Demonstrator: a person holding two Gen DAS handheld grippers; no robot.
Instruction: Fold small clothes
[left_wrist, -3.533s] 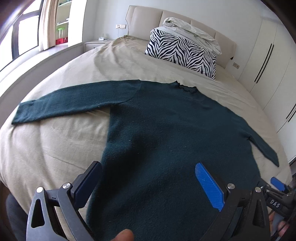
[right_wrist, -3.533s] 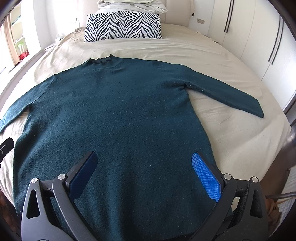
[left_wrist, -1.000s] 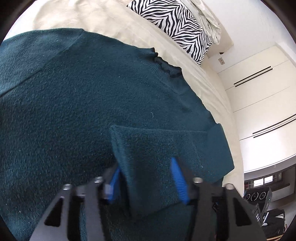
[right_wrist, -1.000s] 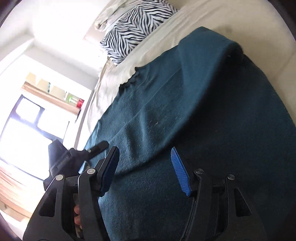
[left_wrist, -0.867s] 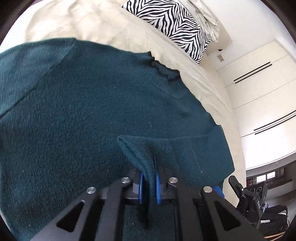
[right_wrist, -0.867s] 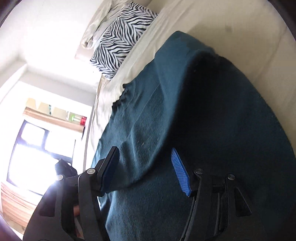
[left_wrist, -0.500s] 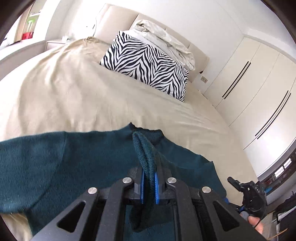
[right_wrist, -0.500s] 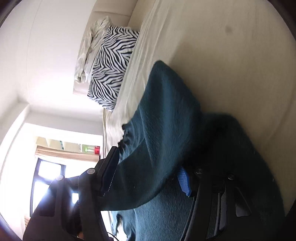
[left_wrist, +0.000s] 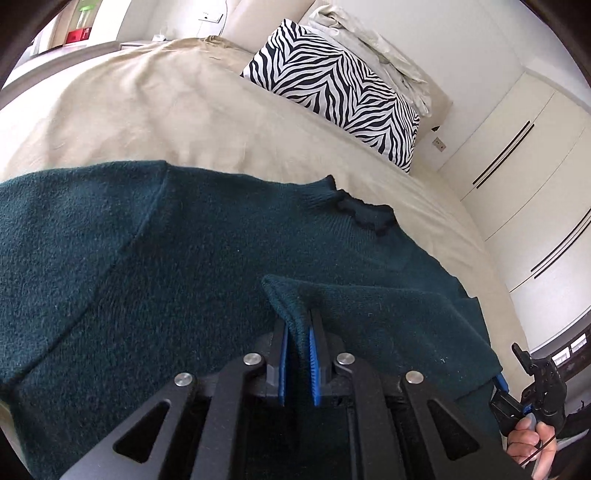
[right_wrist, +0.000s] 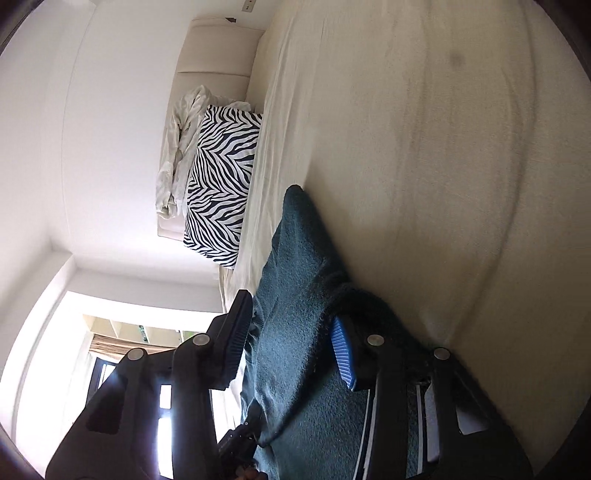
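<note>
A dark teal sweater (left_wrist: 192, 266) lies spread on the bed (left_wrist: 147, 110), its sleeve cuff (left_wrist: 295, 314) pinched in the closed left gripper (left_wrist: 297, 354). The right gripper (right_wrist: 291, 343), its fingers just closing but not yet pressing, straddles the folded side. The sleeve fold seems in hand; next, lay the cuff flat. No writing is legible.

Home bedroom: bed (left_wrist: 155, 96), zebra pillow (left_wrist: 332, 85) (built-in wardrobes (left_wrist: 524, 155) alongside).

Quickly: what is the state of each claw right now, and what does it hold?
Left claw: closed on a fold of the green sweater.
Right claw: jaws have just been closing around the sweater's edge; no firm grip visible yet.
</note>
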